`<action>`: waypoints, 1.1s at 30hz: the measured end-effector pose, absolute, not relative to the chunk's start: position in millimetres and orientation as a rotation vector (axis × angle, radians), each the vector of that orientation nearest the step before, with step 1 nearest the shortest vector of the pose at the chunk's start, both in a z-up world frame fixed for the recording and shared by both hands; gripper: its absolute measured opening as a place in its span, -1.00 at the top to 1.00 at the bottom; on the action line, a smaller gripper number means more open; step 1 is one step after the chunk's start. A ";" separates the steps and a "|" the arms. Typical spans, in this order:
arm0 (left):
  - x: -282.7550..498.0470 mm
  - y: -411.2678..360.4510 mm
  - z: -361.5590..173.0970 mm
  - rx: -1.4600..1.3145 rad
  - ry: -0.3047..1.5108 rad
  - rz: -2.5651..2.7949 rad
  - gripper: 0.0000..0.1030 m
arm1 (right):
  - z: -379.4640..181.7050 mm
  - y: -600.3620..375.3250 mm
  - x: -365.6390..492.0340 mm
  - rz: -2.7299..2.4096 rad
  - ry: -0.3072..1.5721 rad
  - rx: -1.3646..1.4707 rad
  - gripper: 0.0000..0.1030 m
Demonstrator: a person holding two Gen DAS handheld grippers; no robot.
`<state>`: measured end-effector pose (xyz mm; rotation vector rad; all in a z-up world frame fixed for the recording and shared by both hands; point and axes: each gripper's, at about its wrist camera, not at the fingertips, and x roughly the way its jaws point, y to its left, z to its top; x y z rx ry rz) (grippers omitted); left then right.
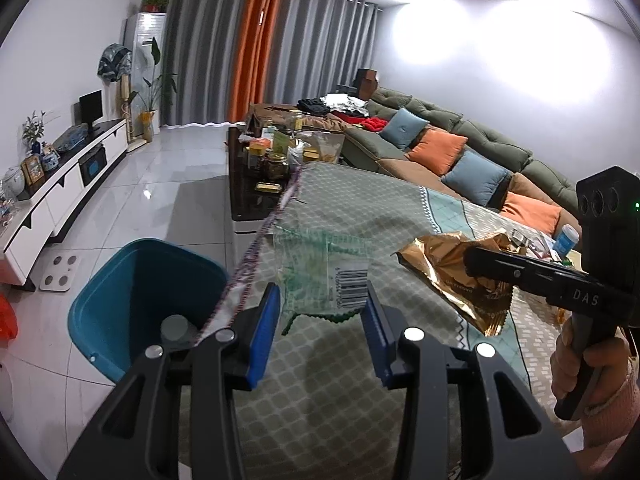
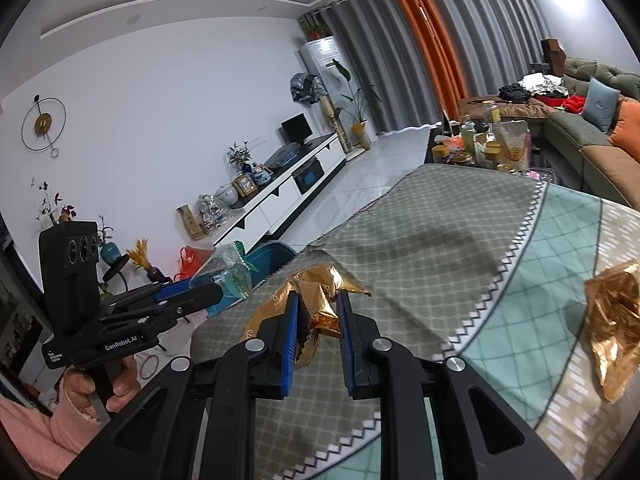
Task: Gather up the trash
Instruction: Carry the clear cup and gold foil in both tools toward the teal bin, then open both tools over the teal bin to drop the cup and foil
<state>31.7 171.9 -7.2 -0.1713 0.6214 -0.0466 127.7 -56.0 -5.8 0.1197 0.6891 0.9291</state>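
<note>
So we've got both grippers loaded. Our left gripper (image 1: pixel 324 308) is clamped on a clear bag (image 1: pixel 326 270) with green print and a barcode, held over the table edge. Our right gripper (image 2: pixel 318 322) is pinched on a gold wrapper (image 2: pixel 320 300), held just above the tablecloth (image 2: pixel 440 220). Another gold wrapper (image 2: pixel 614 320) lies on the cloth, off to the right. Just past the table edge the teal bin (image 1: pixel 140 304) sits on the floor, with something grey inside.

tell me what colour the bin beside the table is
Teal blue; the bin shows best in the left wrist view, standing on the floor.
</note>
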 end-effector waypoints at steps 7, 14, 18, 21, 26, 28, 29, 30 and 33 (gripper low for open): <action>28.8 188.0 -8.8 -0.184 0.617 -0.006 0.20 | -5.2 -37.2 130.4 0.964 0.700 0.110 0.63; 28.2 202.9 -11.3 -0.193 0.617 0.046 0.20 | -4.1 -11.0 133.6 1.004 0.712 0.087 0.63; 26.9 215.8 -12.8 -0.203 0.621 0.081 0.20 | -4.4 7.1 136.4 1.027 0.718 0.060 0.63; 26.0 227.8 -15.0 -0.211 0.621 0.105 0.20 | -4.7 21.2 138.4 1.043 0.724 0.048 0.63; 27.3 245.2 -20.3 -0.229 0.627 0.146 0.20 | -4.4 44.7 144.2 1.065 0.733 0.024 0.63; 26.3 251.8 -22.3 -0.234 0.632 0.160 0.20 | -5.0 55.2 147.1 1.072 0.740 0.016 0.63; 26.6 253.5 -23.0 -0.236 0.634 0.167 0.20 | -5.5 60.2 148.5 1.076 0.745 0.012 0.63; 26.8 256.6 -24.7 -0.241 0.637 0.176 0.20 | -5.8 64.7 149.1 1.076 0.747 0.006 0.63; 26.8 267.8 -29.7 -0.255 0.645 0.194 0.20 | -8.9 78.7 153.0 1.082 0.757 -0.014 0.63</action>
